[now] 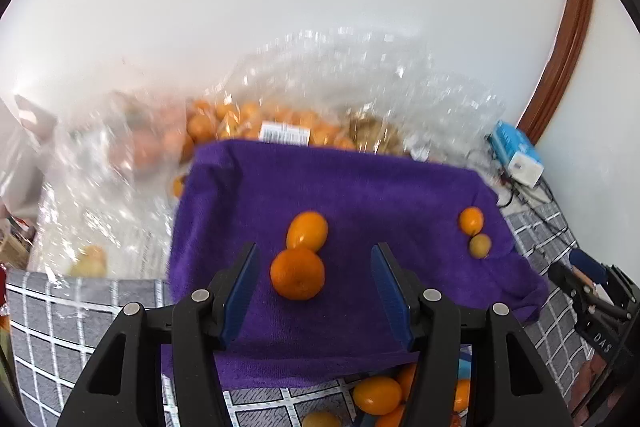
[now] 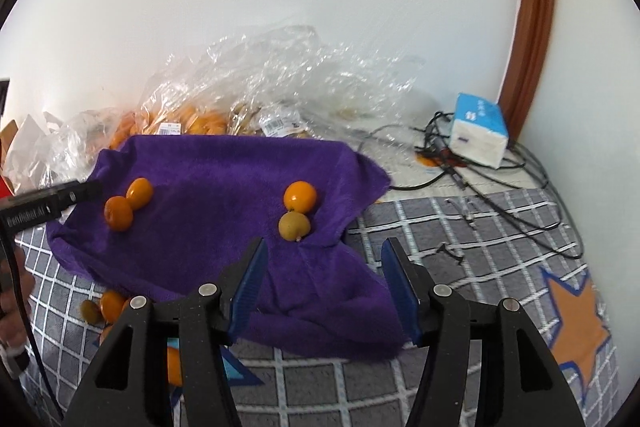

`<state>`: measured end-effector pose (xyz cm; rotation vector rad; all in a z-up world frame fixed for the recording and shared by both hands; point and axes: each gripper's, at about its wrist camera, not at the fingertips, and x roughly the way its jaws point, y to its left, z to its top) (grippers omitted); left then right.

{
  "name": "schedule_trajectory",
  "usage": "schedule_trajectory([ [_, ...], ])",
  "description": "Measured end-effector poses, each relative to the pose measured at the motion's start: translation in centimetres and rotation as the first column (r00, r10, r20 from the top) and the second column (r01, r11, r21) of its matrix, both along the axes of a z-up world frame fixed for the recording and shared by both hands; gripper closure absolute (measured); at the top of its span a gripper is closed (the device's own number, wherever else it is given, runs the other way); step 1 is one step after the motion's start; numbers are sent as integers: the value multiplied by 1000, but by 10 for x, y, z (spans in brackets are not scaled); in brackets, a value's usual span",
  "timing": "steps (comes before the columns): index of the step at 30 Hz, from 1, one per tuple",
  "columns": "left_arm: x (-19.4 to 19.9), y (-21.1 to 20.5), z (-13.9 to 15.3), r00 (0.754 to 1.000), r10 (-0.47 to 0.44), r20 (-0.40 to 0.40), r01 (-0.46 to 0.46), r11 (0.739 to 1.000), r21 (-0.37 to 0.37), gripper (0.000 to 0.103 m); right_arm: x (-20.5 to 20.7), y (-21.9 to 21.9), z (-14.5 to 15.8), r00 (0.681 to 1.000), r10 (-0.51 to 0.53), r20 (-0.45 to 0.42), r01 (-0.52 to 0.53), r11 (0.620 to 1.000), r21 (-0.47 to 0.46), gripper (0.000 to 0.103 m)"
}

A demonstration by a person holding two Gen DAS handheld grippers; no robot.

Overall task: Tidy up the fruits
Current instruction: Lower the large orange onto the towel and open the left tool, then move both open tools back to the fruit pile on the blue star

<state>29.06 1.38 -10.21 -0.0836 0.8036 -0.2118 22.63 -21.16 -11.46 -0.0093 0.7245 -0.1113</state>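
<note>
**A:** ok going left to right, what's the left gripper (image 1: 312,291) doing?

**B:** fingers spread wide, gripping nothing. The round orange (image 1: 297,273) sits on the purple towel (image 1: 360,187) right in the gap between the two blue pads, closer to the left pad but not touching either. An oval orange fruit (image 1: 307,231) touches it on the far side, just past the fingertips.

**A:** and further right on the towel?

**B:** another pair, well off to the right of the left gripper's fingers: a small orange fruit (image 1: 471,219) with a yellow-green fruit (image 1: 480,245) right against it.

**A:** right gripper (image 2: 324,287)?

**B:** also released, nothing between the pads, just towel under them. That yellow-green fruit (image 2: 294,225) lies just beyond the left fingertip, the orange one (image 2: 300,197) touching it behind. Neither is inside the gap.

**A:** anything else?

**B:** clear plastic bags of fruit (image 2: 208,119) behind the towel, loose fruits (image 1: 377,395) on the checked cloth (image 2: 460,227) at the towel's near edge, tissue pack (image 2: 478,131) and cables (image 2: 500,195) far right.
</note>
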Motion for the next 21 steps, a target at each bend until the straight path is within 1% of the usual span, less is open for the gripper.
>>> schedule_trajectory([
  [2,-8,3,8,1000,6,21,-6,1000,-16,48,-9,0,4,1000,-3,8,3,999,-36,45],
  [4,-19,6,13,999,9,31,-7,999,-37,48,-16,0,6,1000,0,10,1,999,-52,45],
  [7,-30,7,14,999,2,43,-1,1000,-25,48,-27,-1,5,1000,-12,18,13,998,-65,45],
  [10,-43,6,12,999,-9,44,8,1000,21,48,-33,0,0,1000,-21,6,21,999,-44,45],
  [15,-62,9,6,999,-23,49,21,999,35,48,-40,7,-11,999,5,-31,-5,1000,-4,45],
  [18,-72,13,-3,999,-9,38,7,999,42,48,-44,13,-17,998,30,-48,-29,999,16,45],
  [21,-78,23,-12,1000,18,14,-18,1000,26,48,-47,20,-24,996,60,-61,-58,998,36,45],
])
